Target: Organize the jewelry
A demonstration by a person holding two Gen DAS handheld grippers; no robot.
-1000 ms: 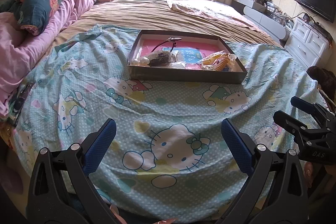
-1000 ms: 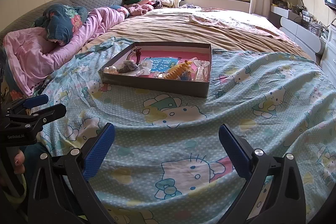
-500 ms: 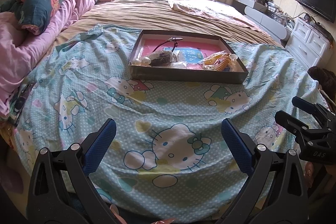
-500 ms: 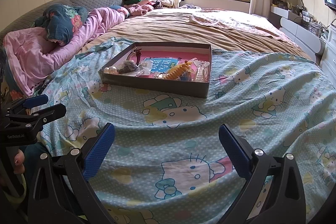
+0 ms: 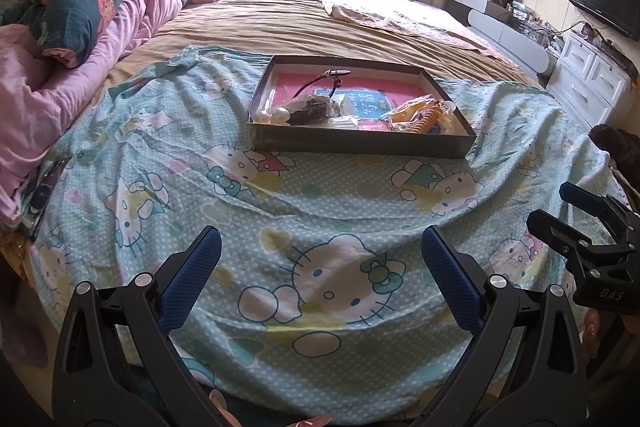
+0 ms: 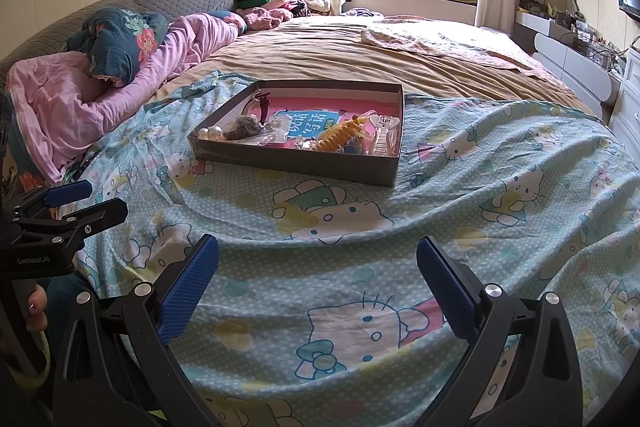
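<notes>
Left wrist view: the left claw (image 5: 320, 259) gapes wide, empty, above the bedsheet (image 5: 320, 219); the right claw (image 6: 318, 269) likewise. Well ahead of both sits the box (image 5: 360, 147) holding pearls (image 5: 276, 115), a yellow coil (image 6: 338, 139) and a clear clip (image 6: 384, 135).

White "GenRobot.AI" on black body of left gripper (image 6: 64, 203), left edge of right wrist view. White "DAS" on black body of right gripper (image 5: 576, 211), right edge of left wrist view. Large Chinese characters on blue label inside box (image 6: 394, 163), too blurred to read surely.
</notes>
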